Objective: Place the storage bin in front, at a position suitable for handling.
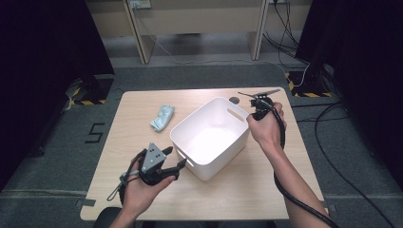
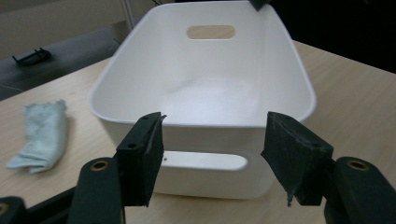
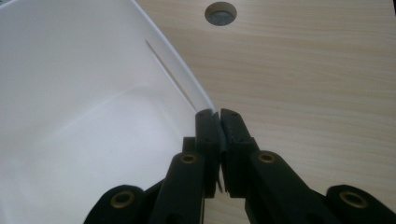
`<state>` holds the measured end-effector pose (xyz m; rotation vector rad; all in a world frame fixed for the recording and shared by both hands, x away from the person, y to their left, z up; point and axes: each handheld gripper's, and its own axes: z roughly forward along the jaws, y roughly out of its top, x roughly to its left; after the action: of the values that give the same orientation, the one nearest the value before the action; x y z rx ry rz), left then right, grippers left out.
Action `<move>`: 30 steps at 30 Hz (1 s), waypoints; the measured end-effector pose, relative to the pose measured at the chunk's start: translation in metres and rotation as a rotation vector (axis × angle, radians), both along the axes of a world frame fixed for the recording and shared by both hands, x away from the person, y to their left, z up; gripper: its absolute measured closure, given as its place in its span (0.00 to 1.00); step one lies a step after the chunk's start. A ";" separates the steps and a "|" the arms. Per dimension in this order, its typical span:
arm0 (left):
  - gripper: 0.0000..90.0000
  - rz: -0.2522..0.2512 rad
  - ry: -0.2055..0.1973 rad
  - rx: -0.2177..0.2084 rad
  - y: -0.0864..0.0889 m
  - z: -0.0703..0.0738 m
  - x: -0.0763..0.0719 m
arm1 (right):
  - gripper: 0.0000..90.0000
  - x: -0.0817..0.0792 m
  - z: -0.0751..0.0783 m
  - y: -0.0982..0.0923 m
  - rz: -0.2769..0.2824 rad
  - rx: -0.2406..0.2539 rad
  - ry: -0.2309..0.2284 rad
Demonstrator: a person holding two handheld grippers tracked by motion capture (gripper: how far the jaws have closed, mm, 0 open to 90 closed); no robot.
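A white plastic bin point(image 1: 216, 161) with slot handles stands empty, set at an angle in the middle of the wooden table point(image 1: 142, 190). My right gripper point(image 1: 249, 116) is at the bin's far right rim, and in the right gripper view its jaws point(image 3: 218, 115) are shut on that thin rim of the bin point(image 3: 84, 93). My left gripper point(image 1: 176, 157) is open just in front of the bin's near end. In the left gripper view its pads point(image 2: 144, 154) stand wide apart, level with the near handle slot of the bin point(image 2: 210, 60), touching nothing.
A crumpled pale blue cloth point(image 1: 162, 118) point(image 2: 42, 135) lies on the table left of the bin. A round cable hole point(image 1: 233, 100) point(image 3: 220, 12) sits near the table's far edge. Cables run over the floor at the right.
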<state>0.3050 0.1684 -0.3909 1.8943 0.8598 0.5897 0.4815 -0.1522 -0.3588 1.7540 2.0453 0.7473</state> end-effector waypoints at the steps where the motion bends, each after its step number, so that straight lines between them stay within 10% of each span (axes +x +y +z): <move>1: 0.39 -0.007 -0.001 0.007 -0.004 -0.002 -0.003 | 0.97 0.000 0.000 0.000 0.004 -0.005 -0.002; 10: 0.32 0.045 -0.087 0.070 -0.033 -0.026 -0.014 | 0.97 -0.001 -0.001 0.001 -0.006 -0.002 -0.007; 30: 0.29 0.073 -0.007 0.047 -0.041 -0.040 -0.001 | 0.97 -0.006 -0.003 0.000 -0.009 -0.004 -0.032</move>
<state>0.3042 0.1277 -0.4304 1.9088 0.9212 0.6659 0.4757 -0.1517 -0.3615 1.7364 2.0159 0.7633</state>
